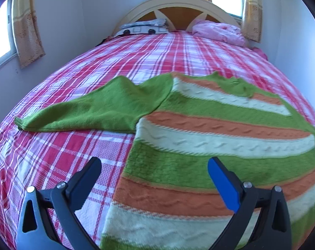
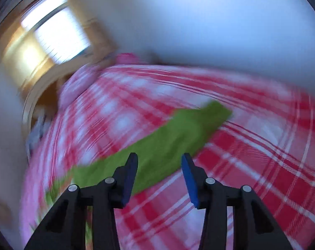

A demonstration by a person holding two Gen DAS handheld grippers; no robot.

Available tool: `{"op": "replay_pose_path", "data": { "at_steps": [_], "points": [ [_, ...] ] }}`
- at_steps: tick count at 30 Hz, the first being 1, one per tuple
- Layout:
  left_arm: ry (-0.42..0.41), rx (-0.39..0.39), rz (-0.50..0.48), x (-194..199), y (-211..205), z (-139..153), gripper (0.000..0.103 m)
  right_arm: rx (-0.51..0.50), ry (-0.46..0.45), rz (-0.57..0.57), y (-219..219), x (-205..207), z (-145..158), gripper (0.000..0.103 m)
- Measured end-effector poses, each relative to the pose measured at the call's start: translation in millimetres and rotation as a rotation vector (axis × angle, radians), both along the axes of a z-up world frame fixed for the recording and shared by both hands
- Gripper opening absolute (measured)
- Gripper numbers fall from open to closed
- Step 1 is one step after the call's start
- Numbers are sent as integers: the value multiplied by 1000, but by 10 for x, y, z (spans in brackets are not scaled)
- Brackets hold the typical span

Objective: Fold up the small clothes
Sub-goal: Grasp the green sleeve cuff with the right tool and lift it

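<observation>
**Two sleeves out, nothing folded yet**

Two sets of fingers are over the bed and neither holds anything. My left gripper (image 1: 154, 167) has its fingers wide apart above the lower part of the striped sweater (image 1: 220, 137), whose left edge runs up between them; nothing is between the pads. My right gripper (image 2: 158, 176) shows a narrower gap, fingers apart and empty, with the green sleeve (image 2: 168, 145) just beyond the tips. That view is heavily blurred, so I can't say how close it is.

I judge this as the start of the fold: the sweater lies flat and spread, the other sleeve (image 1: 99, 108) stretched out ahead and to the left of my left fingers. Next, each gripper needs to settle on a sleeve or side edge and pinch the knit alone, not the bedsheet (image 1: 53, 158) under it.

The sheet is a red, pink and white plaid. Beyond are pillows (image 1: 218, 32), a curved headboard (image 1: 178, 6) and curtained windows (image 1: 26, 31).
</observation>
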State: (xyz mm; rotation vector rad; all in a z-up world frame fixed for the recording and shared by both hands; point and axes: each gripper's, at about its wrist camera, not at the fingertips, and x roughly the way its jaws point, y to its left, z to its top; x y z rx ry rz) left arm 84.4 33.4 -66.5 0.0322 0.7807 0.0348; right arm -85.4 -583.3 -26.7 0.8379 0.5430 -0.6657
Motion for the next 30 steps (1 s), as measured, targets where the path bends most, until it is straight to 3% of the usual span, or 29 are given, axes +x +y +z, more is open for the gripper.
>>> {"op": "replay_pose_path", "data": {
  "at_steps": [4, 7, 12, 15, 17, 18, 20, 24, 30],
  "points": [
    [28, 4, 15, 30, 8, -178, 103, 131, 53, -177, -710, -118, -384, 46],
    [39, -10, 2, 41, 17, -203, 103, 177, 45, -195, -950, -67, -576, 46],
    [63, -20, -10, 69, 3, -263, 103, 106, 112, -190, -1067, 203, -581, 46],
    [71, -45, -7, 80, 23, -279, 103, 22, 224, -152, -992, 382, -586, 45],
    [77, -68, -10, 85, 47, -297, 103, -97, 366, -99, -896, 512, -560, 28],
    [75, -74, -12, 77, 53, -297, 103, -139, 401, -80, -867, 548, -562, 25],
    [70, -84, -19, 66, 47, -297, 103, -164, 397, -35, -838, 549, -541, 10],
    [63, -93, -23, 53, 51, -291, 103, -126, 298, -51, -822, 414, -338, 8],
    [54, -117, -27, 59, 79, -283, 103, -242, 184, 82, -249, 488, 309, 8]
  ]
}}
